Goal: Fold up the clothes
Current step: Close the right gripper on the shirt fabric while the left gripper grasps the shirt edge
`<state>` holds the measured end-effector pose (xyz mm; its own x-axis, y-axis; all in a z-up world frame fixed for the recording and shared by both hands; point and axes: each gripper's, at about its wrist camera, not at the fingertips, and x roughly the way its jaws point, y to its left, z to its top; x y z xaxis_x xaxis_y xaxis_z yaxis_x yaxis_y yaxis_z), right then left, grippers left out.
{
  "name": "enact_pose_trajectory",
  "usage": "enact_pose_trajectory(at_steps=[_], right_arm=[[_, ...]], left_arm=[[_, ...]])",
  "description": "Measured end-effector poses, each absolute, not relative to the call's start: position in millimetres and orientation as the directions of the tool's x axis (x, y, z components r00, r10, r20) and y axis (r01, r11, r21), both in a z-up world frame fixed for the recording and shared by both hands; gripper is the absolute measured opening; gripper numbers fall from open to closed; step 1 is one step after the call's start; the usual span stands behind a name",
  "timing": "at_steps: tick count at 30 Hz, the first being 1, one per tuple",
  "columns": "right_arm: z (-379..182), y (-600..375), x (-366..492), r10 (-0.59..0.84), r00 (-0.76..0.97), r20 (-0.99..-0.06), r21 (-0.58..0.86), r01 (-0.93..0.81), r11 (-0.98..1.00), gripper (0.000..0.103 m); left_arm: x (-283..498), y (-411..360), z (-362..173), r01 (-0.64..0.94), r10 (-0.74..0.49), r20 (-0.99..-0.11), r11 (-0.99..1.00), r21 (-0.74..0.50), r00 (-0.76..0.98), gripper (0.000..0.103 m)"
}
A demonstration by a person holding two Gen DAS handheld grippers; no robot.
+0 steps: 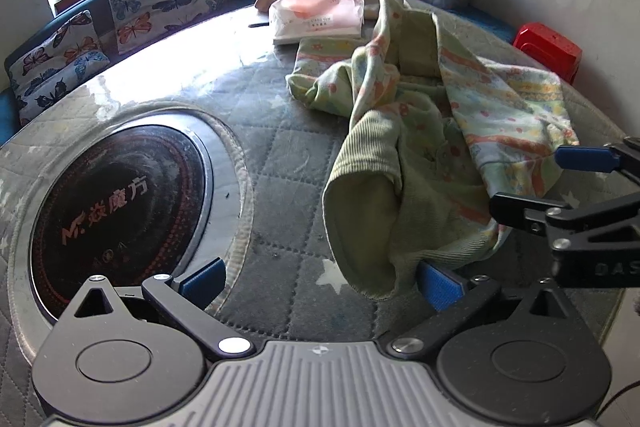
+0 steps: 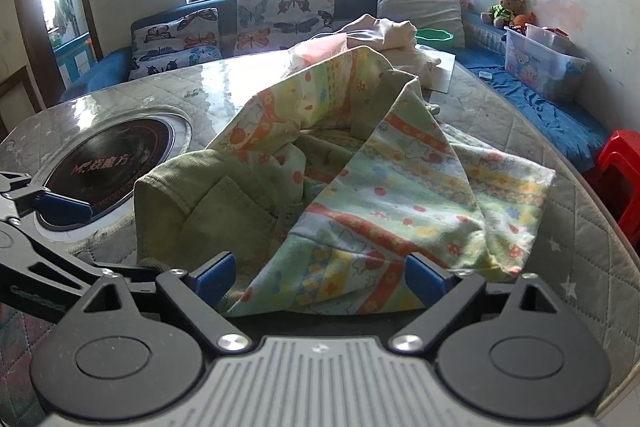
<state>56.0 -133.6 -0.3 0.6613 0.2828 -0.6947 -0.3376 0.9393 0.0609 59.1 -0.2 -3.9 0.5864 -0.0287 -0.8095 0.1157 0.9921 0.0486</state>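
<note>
Both grippers are sitting wide open, neither clamping anything. Left gripper (image 1: 322, 279) is hovering at the garment's green ribbed cuff, fabric draping over its right pad. Right gripper (image 2: 320, 277) is straddling the near hem. Patterned green garment (image 2: 360, 187) is lying crumpled on the quilted table (image 1: 280, 147), beside the inset induction cooktop (image 1: 120, 211).

The black cooktop (image 1: 116, 203) (image 2: 116, 159), set in the table's left part, bears an orange logo with Chinese characters "焱魔方". The right gripper (image 1: 556, 183) shows "DAS".
</note>
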Motion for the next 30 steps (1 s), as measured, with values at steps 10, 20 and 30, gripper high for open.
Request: enact_pose_trajectory(at_steps=[10, 20, 30], right_arm=[[5.4, -127.2, 67.4, 0.29, 0.671, -0.682, 0.058, -0.346, 0.937, 0.089], [-0.9, -118.9, 83.3, 0.285, 0.672, -0.684, 0.06, -0.337, 0.94, 0.081], [-11.2, -118.9, 91.1, 0.269, 0.657, -0.704, 0.051, -0.331, 0.942, 0.072]], left_arm=[[63.9, 8.9, 16.5, 0.087, -0.016, -0.774, 0.995, 0.051, 0.633, 0.103], [86.5, 7.5, 24.6, 0.101, -0.059, -0.753, 0.995, 0.01, 0.656, 0.103], [116.9, -6.8, 31.4, 0.146, -0.081, -0.717, 0.989, 0.029, 0.692, 0.095]])
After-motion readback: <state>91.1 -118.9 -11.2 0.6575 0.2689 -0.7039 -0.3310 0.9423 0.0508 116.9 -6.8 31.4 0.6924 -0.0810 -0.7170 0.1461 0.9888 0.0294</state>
